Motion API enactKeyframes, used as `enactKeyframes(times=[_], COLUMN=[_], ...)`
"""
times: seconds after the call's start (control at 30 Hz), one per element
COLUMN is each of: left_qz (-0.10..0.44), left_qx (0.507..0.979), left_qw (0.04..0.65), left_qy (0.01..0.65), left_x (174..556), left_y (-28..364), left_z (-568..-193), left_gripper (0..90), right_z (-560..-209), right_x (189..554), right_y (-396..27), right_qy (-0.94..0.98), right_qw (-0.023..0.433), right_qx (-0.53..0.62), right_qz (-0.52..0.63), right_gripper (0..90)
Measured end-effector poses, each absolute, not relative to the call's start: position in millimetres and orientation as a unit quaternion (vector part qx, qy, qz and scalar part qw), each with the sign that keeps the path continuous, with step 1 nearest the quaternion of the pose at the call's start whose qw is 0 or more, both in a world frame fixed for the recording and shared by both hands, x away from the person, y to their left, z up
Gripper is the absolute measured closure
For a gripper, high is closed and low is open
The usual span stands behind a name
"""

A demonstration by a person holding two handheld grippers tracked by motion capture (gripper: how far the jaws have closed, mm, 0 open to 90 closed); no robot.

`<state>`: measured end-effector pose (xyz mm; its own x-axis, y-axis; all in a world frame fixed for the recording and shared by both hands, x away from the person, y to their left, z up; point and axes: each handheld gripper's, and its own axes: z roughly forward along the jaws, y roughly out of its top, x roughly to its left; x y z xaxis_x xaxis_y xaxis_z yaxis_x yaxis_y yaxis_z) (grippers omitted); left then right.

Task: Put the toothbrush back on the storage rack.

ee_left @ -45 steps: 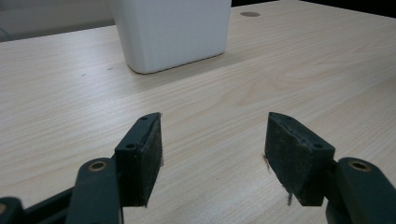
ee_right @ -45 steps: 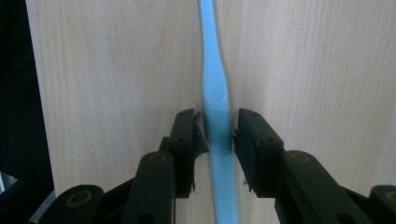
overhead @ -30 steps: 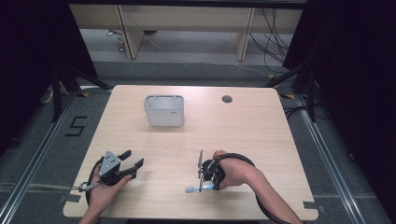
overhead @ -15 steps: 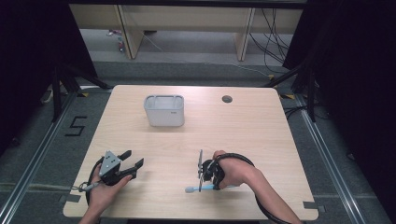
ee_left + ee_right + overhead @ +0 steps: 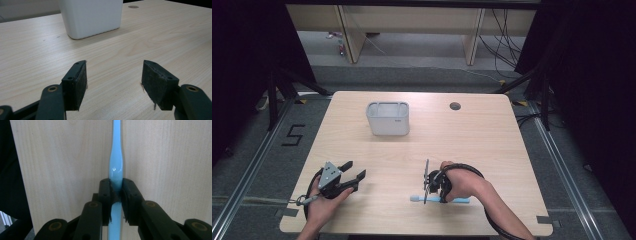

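Blue toothbrush (image 5: pixel 115 167) pinched inside right gripper (image 5: pixel 116 192)

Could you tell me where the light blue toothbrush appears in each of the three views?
High view: toothbrush lies near the front table edge, right of centre, under the right tongs.
Left gripper view: not in it.
Right gripper view: toothbrush runs up the centre, clamped.
Shared landmark: the wooden table.

Bare wooden table (image 5: pixel 492 145) stretches across the frame's centre and right. The white bin (image 5: pixel 387 118) stands alone at upper centre-left, blocking that patch; passage lies open on either side.
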<state>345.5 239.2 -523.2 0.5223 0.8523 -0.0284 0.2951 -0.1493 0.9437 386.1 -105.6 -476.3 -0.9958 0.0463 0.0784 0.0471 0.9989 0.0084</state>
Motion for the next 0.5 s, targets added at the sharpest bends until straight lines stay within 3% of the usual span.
enactKeyframes(times=[0.5], left_qz=[0.274], left_qx=[0.708], left_qw=[0.508], left_qy=[0.406], left_x=[345.5], left_y=[238.7], left_z=[-523.2], left_gripper=[36.6], right_z=[-468.0], right_x=[387.9], right_y=[-115.4], right_qy=[-0.997], right_qw=[0.042], right_qx=[-0.051], right_qz=[-0.039], right_gripper=[78.7])
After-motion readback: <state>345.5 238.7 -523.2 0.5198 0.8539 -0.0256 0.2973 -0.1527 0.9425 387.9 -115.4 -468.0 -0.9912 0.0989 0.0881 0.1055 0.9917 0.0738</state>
